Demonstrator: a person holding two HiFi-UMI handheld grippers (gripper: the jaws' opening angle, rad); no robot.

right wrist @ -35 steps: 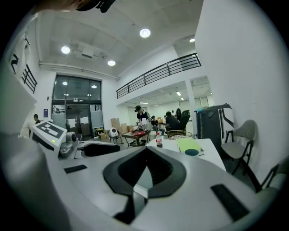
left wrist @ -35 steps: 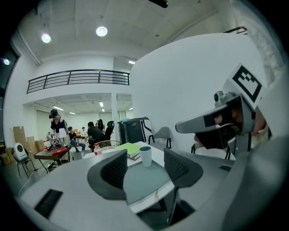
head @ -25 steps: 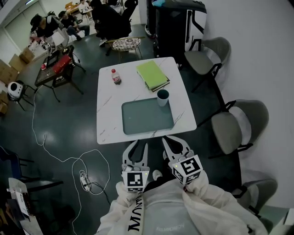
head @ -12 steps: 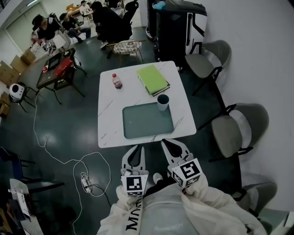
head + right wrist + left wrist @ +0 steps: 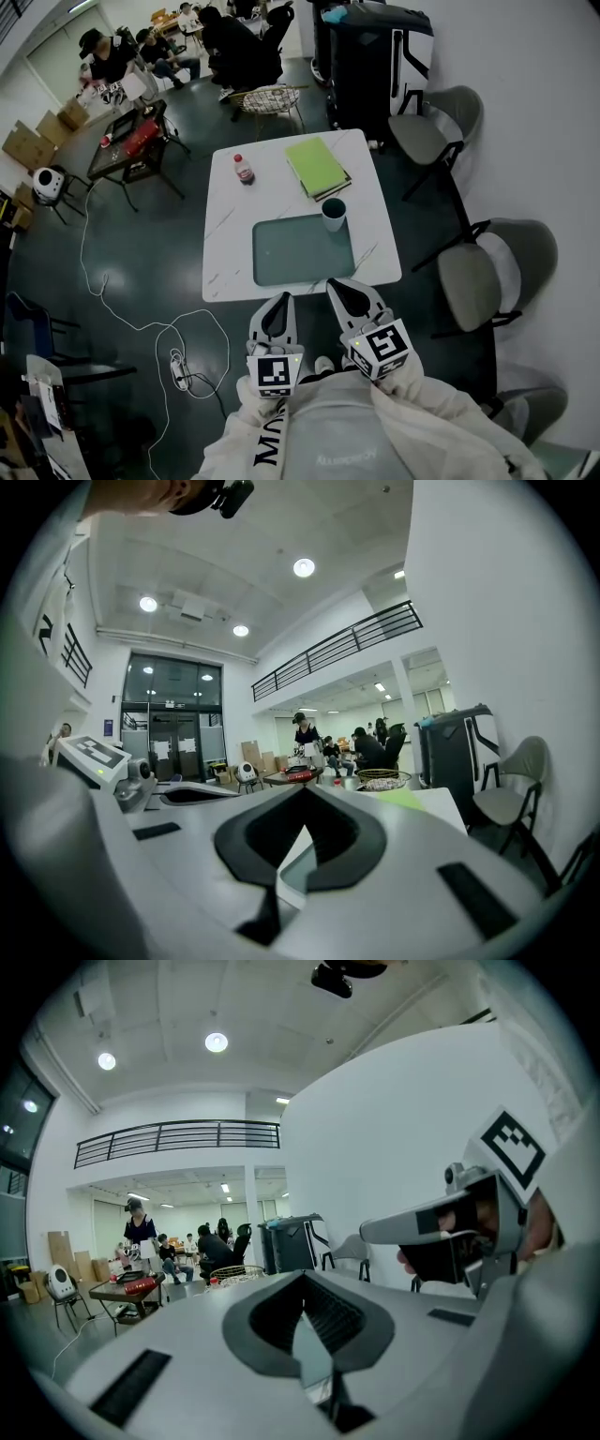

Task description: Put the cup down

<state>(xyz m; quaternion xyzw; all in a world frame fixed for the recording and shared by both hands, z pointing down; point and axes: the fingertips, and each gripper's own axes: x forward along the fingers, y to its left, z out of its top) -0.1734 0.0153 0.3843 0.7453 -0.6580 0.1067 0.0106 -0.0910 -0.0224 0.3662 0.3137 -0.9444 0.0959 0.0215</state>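
A white cup [image 5: 333,214] with a dark inside stands upright on the white table [image 5: 225,244], at the far right corner of the grey-green tray [image 5: 302,251]. Both grippers hang off the table's near edge, well short of the cup. My left gripper [image 5: 281,300] is shut with nothing between its jaws, and its tips meet in the left gripper view [image 5: 302,1276]. My right gripper [image 5: 339,285] is also shut and empty, its jaws closed to a point in the right gripper view [image 5: 305,790].
A green book [image 5: 317,167] and a small red-capped bottle [image 5: 244,170] lie at the table's far side. Grey chairs [image 5: 492,262] stand to the right, a black cabinet [image 5: 375,56] behind. A cable [image 5: 141,319] trails on the floor at left. People sit in the far background.
The left gripper's jaws have come together from a small gap. The head view has drifted a little, and the cup has stayed where it stands on the table.
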